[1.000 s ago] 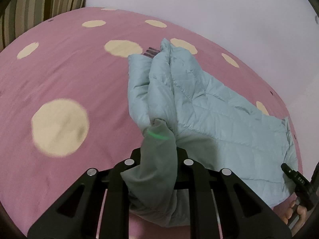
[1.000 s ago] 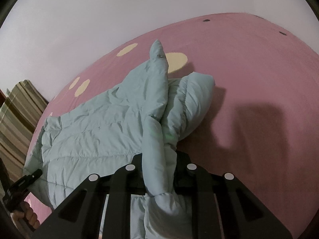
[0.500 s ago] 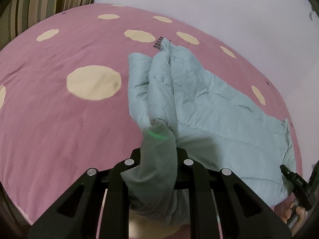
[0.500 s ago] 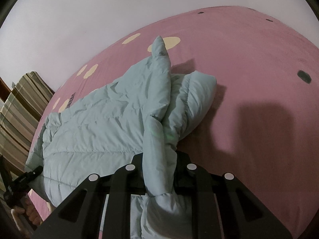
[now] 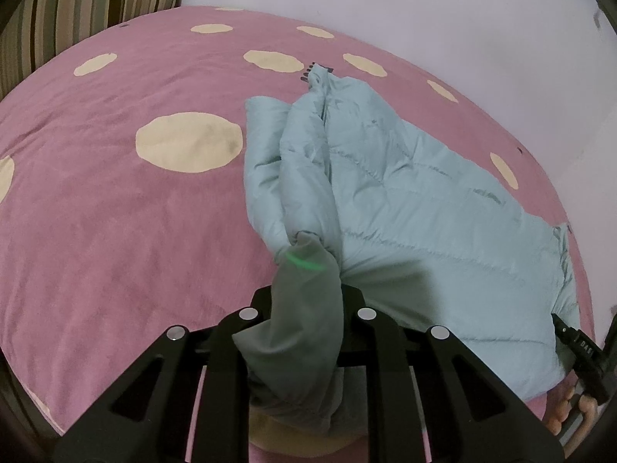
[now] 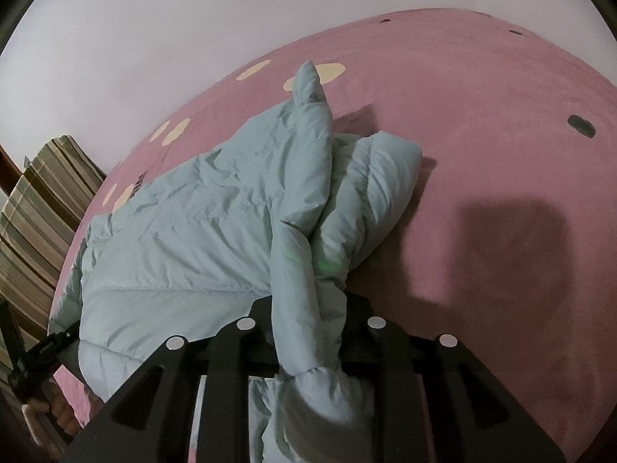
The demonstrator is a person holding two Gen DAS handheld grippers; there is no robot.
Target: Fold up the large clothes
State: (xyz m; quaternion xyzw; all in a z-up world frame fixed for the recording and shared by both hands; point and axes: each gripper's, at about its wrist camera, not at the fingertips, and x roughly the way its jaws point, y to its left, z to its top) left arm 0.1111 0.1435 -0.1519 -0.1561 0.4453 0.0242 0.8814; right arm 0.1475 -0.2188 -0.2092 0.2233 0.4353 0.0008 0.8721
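Observation:
A pale green quilted puffer jacket (image 5: 416, 208) lies spread on the pink bed; it also shows in the right wrist view (image 6: 216, 227). My left gripper (image 5: 306, 308) is shut on a bunched edge of the jacket and holds it lifted off the bed. My right gripper (image 6: 306, 308) is shut on another edge of the jacket, near a puffy folded sleeve (image 6: 370, 200). The jacket hangs stretched between the two grippers. The fingertips are hidden by the fabric in both views.
The bed has a pink cover with cream dots (image 5: 115, 212), and it also shows in the right wrist view (image 6: 501, 154). A striped pillow (image 5: 77, 11) lies at the head, also in the right wrist view (image 6: 34, 223). A white wall (image 5: 424, 7) runs behind the bed.
Both grippers have pulled back and up with the jacket edges held, so more of the bed shows. The jacket has been drawn a little toward me.

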